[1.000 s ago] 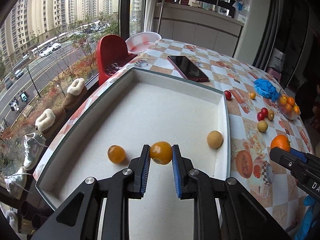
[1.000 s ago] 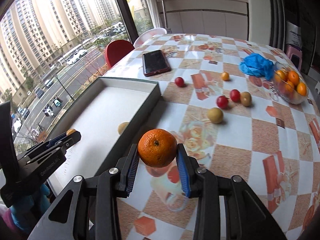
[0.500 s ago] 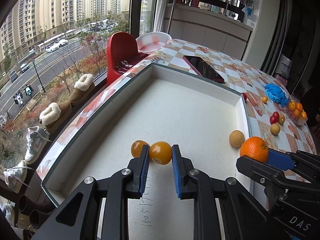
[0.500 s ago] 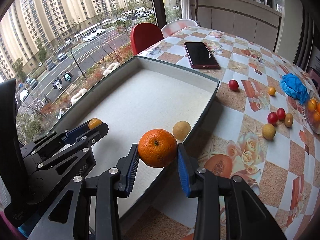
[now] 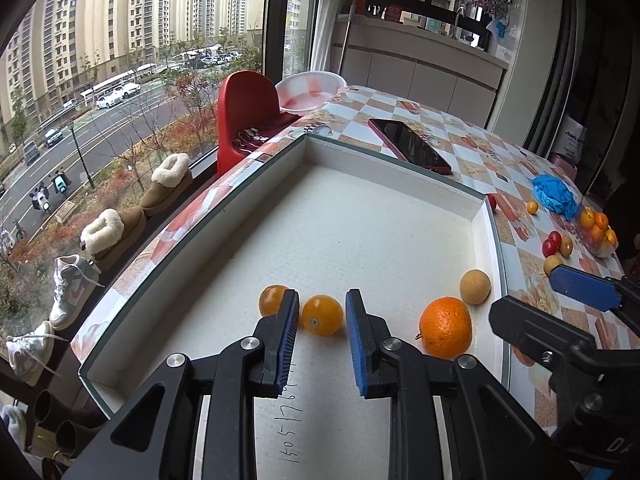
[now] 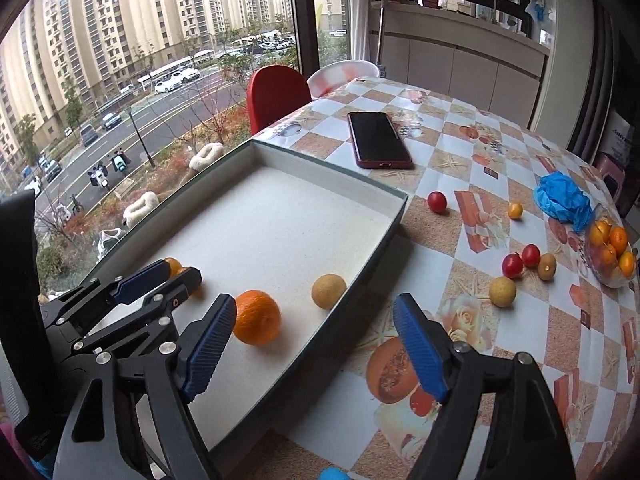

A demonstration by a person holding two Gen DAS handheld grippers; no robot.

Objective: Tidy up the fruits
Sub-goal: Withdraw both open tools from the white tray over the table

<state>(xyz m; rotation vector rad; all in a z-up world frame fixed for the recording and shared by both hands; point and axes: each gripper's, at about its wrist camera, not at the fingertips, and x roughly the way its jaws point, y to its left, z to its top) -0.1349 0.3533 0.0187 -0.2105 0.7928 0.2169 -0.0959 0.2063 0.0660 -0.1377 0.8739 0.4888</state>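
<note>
A white tray [image 5: 384, 160] with a dark green rim [image 6: 332, 164] lies on the checked table. My left gripper [image 5: 322, 334] hangs low over its near end, jaws opening. A small orange [image 5: 322, 315] rests on the tray floor between the pads, touching neither. A second small orange [image 5: 272, 300] sits just left, partly behind the left finger. My right gripper [image 6: 316, 346] is over the tray's right wall, jaws opening wide. A large orange [image 6: 257, 322] [image 5: 446, 327] lies free on the tray by its left finger. A tan round fruit [image 6: 329, 291] sits near the wall.
On the table right of the tray lie a dark phone [image 6: 378, 144], a crumpled blue glove [image 6: 562, 200], red fruits [image 6: 437, 201], a tan fruit [image 6: 502, 291] and a glass bowl of oranges [image 6: 610, 248]. A red chair [image 5: 244, 108] and a window are on the left.
The right gripper carried the large orange from above the table to over the tray and let it go. The left gripper set its small orange beside the other one and opened.
</note>
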